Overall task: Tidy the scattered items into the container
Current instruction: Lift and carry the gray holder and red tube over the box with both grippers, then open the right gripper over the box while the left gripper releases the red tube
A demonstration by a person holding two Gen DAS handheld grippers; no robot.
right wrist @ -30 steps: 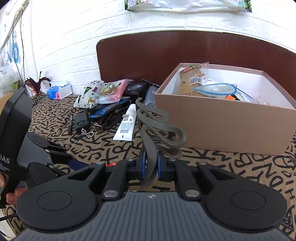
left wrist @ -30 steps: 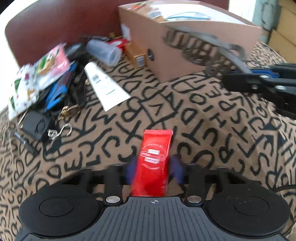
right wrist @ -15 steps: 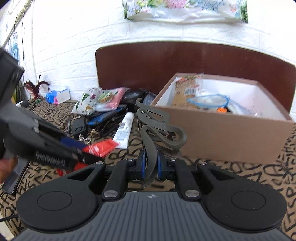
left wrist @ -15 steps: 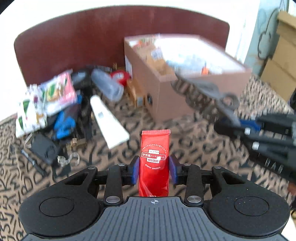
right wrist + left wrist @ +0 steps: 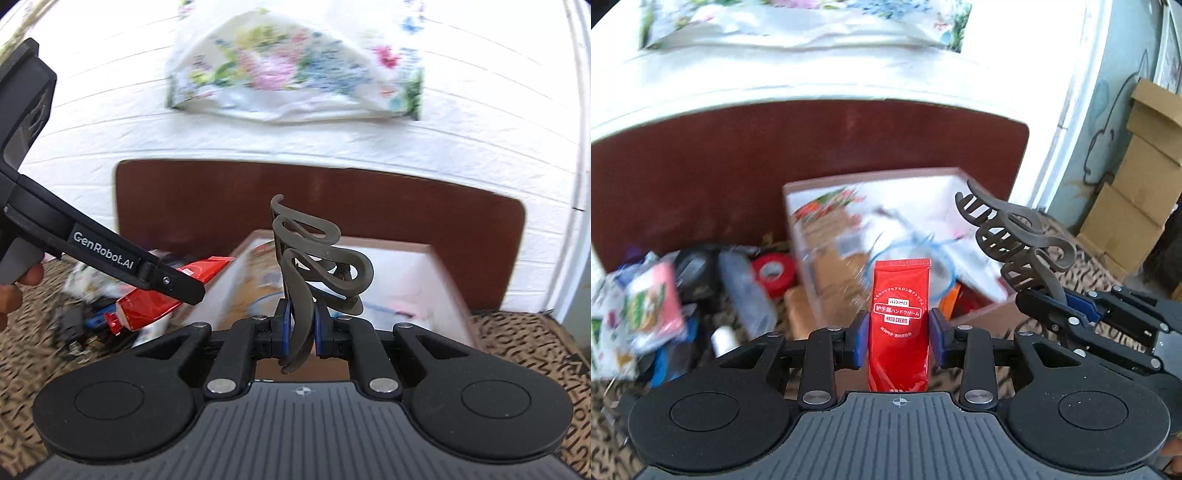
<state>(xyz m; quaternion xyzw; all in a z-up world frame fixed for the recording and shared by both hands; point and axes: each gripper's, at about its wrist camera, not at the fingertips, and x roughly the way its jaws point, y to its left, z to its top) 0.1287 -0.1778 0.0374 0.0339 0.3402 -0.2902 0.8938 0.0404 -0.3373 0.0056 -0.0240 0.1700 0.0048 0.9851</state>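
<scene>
My left gripper (image 5: pixel 898 334) is shut on a red hand cream tube (image 5: pixel 899 314) and holds it up in the air near the open cardboard box (image 5: pixel 982 314). The tube also shows in the right wrist view (image 5: pixel 162 295). My right gripper (image 5: pixel 301 330) is shut on a grey hair claw clip (image 5: pixel 314 258) and holds it over the box's near wall (image 5: pixel 469 332). The clip also shows in the left wrist view (image 5: pixel 1012 240), by the box's right side. The box holds several items, among them a snack packet (image 5: pixel 827 206).
Loose items lie left of the box on the letter-patterned cloth (image 5: pixel 613 443): a red tape roll (image 5: pixel 774 271), a clear bottle (image 5: pixel 746 291), a pink packet (image 5: pixel 653 302), a white tube (image 5: pixel 720 338). A brown headboard (image 5: pixel 738 166) stands behind. Cardboard boxes (image 5: pixel 1137 192) are stacked at far right.
Both grippers have risen and moved toward the box with their items. The red tube has left the cloth and the clip now hangs by the box's opening.
</scene>
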